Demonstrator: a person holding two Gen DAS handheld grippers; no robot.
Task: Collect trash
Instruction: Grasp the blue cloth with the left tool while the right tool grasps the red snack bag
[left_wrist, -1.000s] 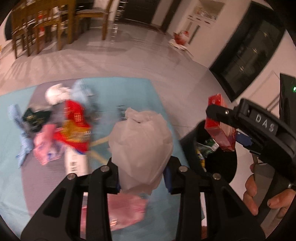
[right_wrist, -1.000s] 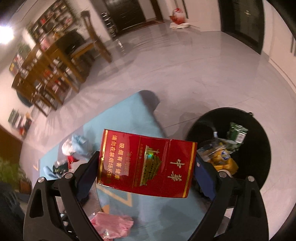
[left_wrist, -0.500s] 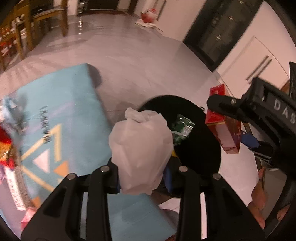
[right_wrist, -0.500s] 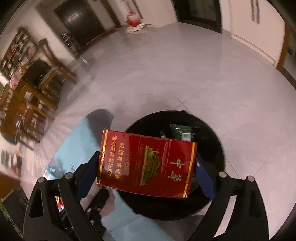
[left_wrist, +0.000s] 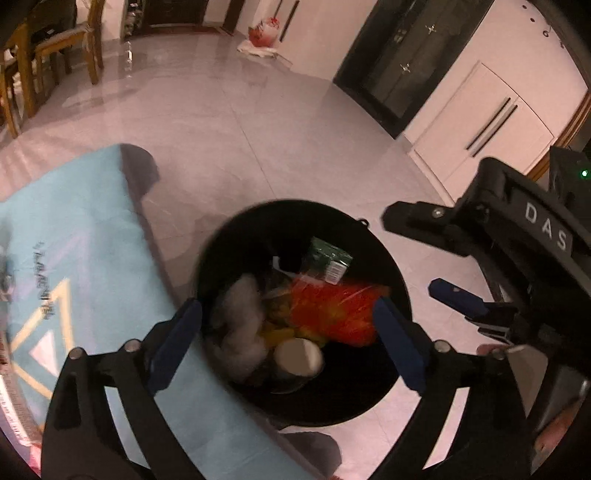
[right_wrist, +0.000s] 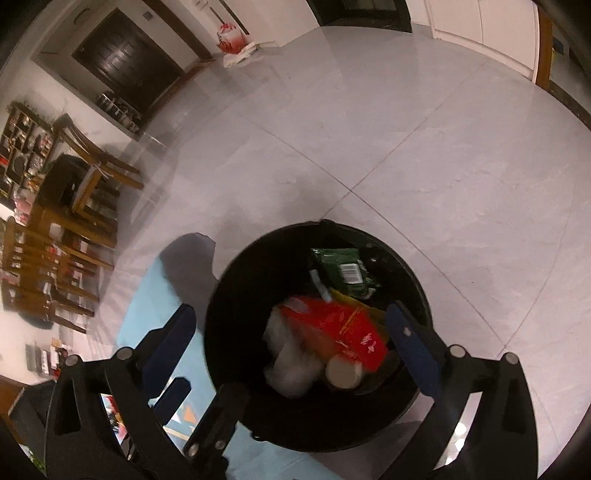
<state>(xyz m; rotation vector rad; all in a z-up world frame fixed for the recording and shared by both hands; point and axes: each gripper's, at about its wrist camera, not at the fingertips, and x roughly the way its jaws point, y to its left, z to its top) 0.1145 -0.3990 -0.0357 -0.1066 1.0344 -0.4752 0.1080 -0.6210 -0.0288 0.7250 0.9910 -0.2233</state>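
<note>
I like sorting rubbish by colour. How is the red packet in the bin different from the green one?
The red packet is bigger and lies near the middle of the black bin, on top of the pile. The green packet is smaller and sits at the far side, near the wall. The green packet shows a white barcode label; the red packet shows gold markings instead. Both are flat wrappers, already inside the bin.

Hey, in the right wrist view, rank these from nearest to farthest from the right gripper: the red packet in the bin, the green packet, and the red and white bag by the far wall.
From the right gripper:
1. Red packet, in the black bin, between the open fingers.
2. Green packet, at the bin's far side.
3. Red and white bag, across the floor by the dark door.
</note>
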